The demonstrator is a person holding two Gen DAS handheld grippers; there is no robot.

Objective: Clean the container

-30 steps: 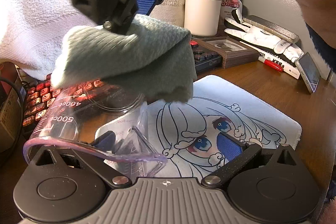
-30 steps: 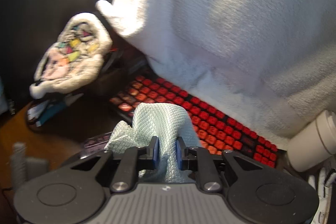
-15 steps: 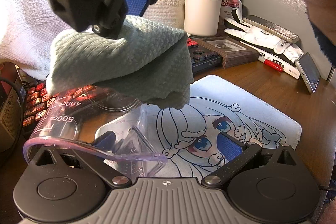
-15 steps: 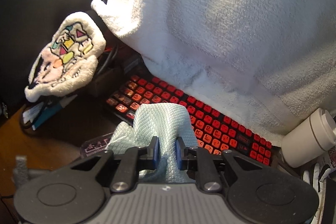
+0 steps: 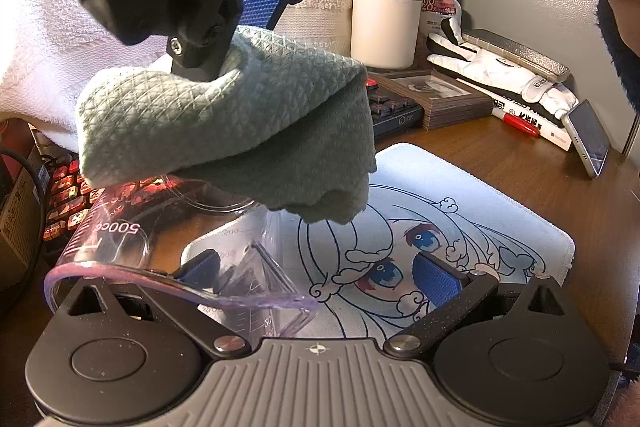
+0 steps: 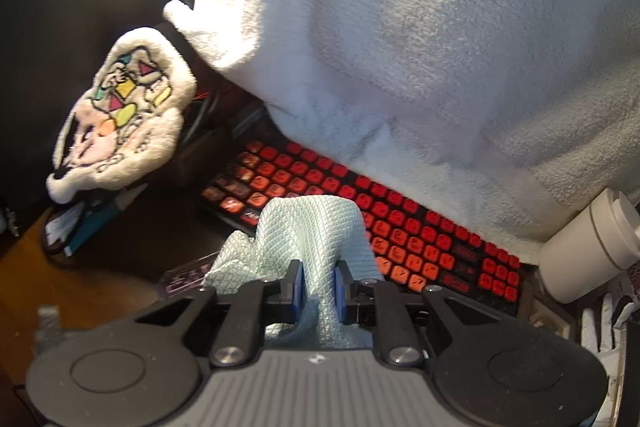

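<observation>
A pale green cloth (image 6: 316, 243) is pinched in the right gripper (image 6: 318, 285) above a red-keyed keyboard (image 6: 360, 223).

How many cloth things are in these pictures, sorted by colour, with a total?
Green: 1, the wiping cloth held in the right gripper over the measuring cup
White: 2, the towel behind the keyboard, and the glove
Multicoloured: 1, the fluffy pouch
Total: 4

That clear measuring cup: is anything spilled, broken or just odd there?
Nothing spilled or broken shows. The odd part is the clear measuring cup itself: it lies on its side beside the mouse mat, and one finger of the open left gripper sits inside its mouth. The right gripper holds the green cloth just above it.
</observation>
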